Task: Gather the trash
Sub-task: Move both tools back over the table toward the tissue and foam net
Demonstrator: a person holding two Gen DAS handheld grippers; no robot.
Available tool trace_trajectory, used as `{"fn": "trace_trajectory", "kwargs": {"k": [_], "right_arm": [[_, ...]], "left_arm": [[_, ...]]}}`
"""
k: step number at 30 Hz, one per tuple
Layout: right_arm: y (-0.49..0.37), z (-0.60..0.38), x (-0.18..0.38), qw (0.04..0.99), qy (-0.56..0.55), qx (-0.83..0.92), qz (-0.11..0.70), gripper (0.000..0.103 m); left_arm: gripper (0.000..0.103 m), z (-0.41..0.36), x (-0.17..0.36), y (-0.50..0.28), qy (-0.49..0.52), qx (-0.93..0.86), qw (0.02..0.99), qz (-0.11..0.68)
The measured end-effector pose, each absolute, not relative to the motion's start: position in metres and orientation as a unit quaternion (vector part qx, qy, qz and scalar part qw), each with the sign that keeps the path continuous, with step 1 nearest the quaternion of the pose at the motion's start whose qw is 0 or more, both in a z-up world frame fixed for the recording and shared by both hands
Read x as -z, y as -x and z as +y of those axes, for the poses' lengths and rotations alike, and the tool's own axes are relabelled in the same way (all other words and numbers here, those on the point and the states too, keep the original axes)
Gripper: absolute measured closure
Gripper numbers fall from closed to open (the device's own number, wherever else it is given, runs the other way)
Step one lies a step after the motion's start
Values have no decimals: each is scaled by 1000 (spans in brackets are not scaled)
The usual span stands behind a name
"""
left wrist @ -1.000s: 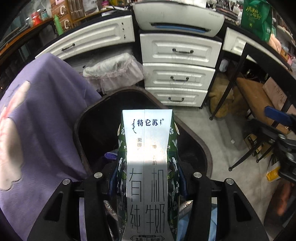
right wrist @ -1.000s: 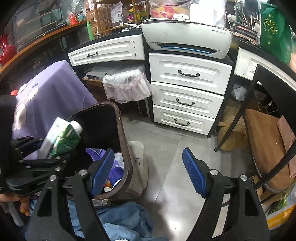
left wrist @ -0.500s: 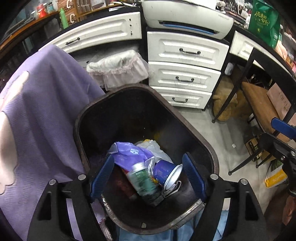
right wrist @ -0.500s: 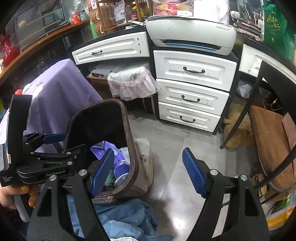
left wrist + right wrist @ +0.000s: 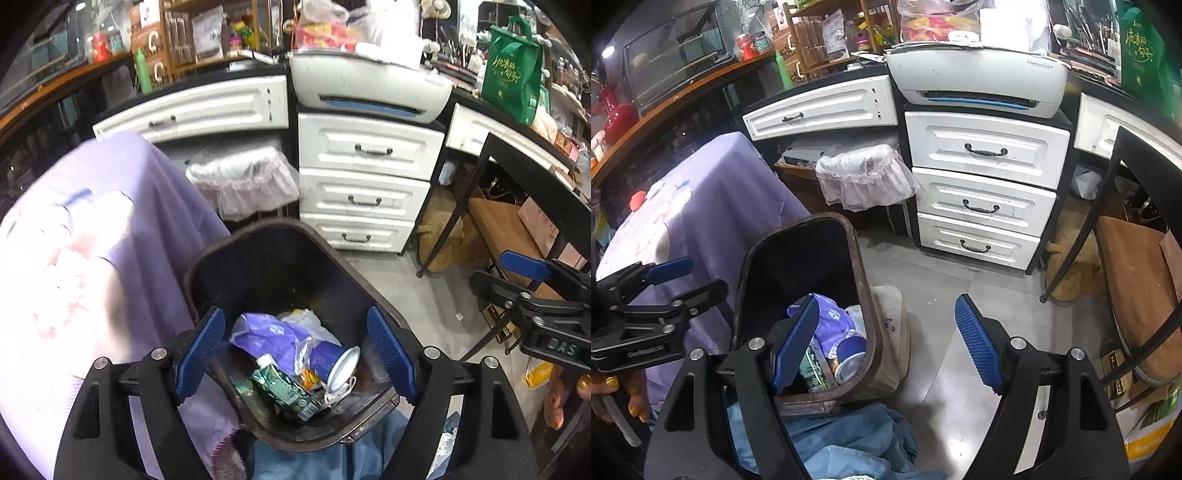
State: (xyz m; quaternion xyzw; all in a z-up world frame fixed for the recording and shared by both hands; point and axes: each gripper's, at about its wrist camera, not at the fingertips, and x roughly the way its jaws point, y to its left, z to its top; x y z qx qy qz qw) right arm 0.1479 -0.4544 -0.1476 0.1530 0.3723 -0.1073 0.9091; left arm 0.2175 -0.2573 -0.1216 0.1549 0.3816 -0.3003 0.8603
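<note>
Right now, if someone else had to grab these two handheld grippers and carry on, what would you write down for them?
Left gripper: open and empty, above the dark brown plastic trash bin; its jaws have just been opening.
Right gripper: open and empty, over the grey floor beside the bin.
In the bin: the green and white milk carton, lying on its side, a blue can, a purple plastic wrapper and a white plastic bag.
Done: carton binned.
Left: look for more trash. A blue cloth lies by the bin's base; whether it counts as trash I cannot tell.
</note>
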Motion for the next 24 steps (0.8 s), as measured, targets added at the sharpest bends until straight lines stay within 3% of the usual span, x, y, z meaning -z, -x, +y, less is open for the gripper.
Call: {"fn": "trace_trajectory", "kwargs": {"k": [13, 24], "right_arm": [[-186, -418, 109, 925, -133, 46, 354, 25], [-254, -345, 62, 928, -104, -72, 349, 25]], "left_arm": [[15, -198, 60, -211, -127, 285, 894, 322], [12, -102, 36, -240, -114, 191, 923, 313]]}}
